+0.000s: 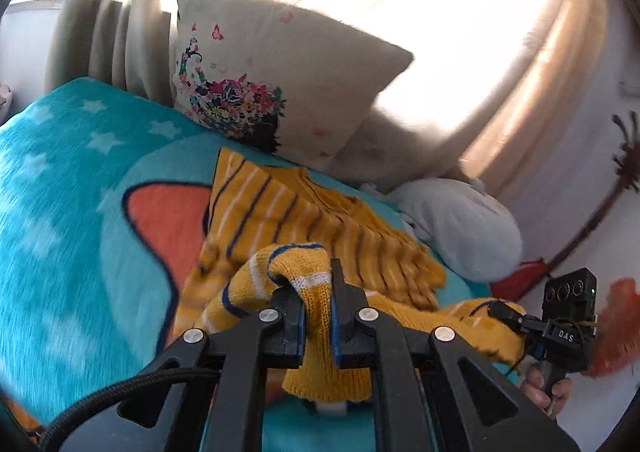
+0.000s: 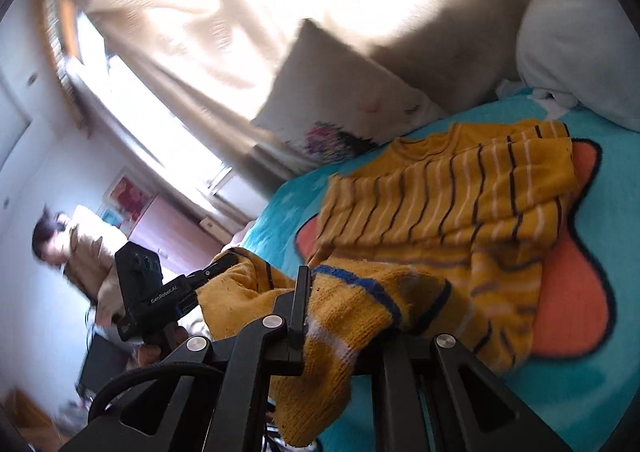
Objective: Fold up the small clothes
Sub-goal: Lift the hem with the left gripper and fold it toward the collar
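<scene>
A small mustard-yellow knit sweater (image 1: 288,212) with dark and white stripes lies partly folded on a turquoise blanket (image 1: 72,192). My left gripper (image 1: 318,292) is shut on the sweater's hem, which bunches between its fingers. My right gripper (image 2: 340,316) is shut on another part of the hem; the knit drapes over its right finger and hides it. The sweater (image 2: 440,204) fills the middle of the right wrist view. Each gripper shows in the other's view: the right (image 1: 508,312) and the left (image 2: 216,272), both lifting the hem edge.
A beige pillow (image 1: 272,80) with a flower print leans on the curtain (image 1: 460,32) behind the sweater. A pale grey cushion (image 1: 460,228) lies at the right. The blanket has an orange star (image 2: 572,292). A person (image 2: 60,244) is at the far left.
</scene>
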Tool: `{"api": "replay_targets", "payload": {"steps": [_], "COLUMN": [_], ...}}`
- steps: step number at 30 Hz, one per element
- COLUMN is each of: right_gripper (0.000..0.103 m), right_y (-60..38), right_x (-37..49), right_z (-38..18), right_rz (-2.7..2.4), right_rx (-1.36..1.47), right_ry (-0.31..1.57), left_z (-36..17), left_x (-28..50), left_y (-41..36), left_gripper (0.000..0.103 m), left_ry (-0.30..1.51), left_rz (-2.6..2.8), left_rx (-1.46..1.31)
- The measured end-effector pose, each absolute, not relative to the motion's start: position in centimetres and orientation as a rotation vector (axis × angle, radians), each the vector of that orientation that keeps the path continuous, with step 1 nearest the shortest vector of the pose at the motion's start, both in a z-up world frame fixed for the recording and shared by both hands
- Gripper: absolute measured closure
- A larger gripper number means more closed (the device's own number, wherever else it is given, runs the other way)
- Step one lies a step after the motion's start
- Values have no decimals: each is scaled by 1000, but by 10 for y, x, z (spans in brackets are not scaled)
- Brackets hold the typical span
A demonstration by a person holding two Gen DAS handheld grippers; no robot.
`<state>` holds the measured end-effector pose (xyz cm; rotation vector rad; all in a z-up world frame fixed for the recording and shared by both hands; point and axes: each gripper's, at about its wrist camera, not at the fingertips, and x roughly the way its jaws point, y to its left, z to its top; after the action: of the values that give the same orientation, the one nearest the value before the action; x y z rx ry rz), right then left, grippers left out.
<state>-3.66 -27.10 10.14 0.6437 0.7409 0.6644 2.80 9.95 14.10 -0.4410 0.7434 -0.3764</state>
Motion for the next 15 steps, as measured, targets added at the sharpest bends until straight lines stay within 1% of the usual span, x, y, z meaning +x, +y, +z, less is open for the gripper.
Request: {"api": "replay_targets", "payload": {"steps": [6,8,10,12,13,14,15], "right_gripper": [93,93,89,88,84,77,68], "right_y": [-295,-304,-312,-319,-322,-324,-327], "right_x": [54,81,104,121,128,134,140], "right_z": [61,44,33,22,16,13,9], "right_rz": [557,512,459,417,398,390,387], "right_rx": [864,924,960,1018,1046,1068,1091], "right_ry": [823,835,843,850,852,852,851], "left_z": [112,104,96,91,88,85,84], "left_x": [122,143,164,181,189,197,201], "left_y": [85,81,78,76,75,76,78], "left_gripper": [94,94,93,92,92,92,89], "left_ry": [863,883,902,911,916,926,932], "left_rz": [-324,-309,-296,-282,-274,-271,-272], "left_rx": [-486,-491,-494,-492,-498,-514,-534]}}
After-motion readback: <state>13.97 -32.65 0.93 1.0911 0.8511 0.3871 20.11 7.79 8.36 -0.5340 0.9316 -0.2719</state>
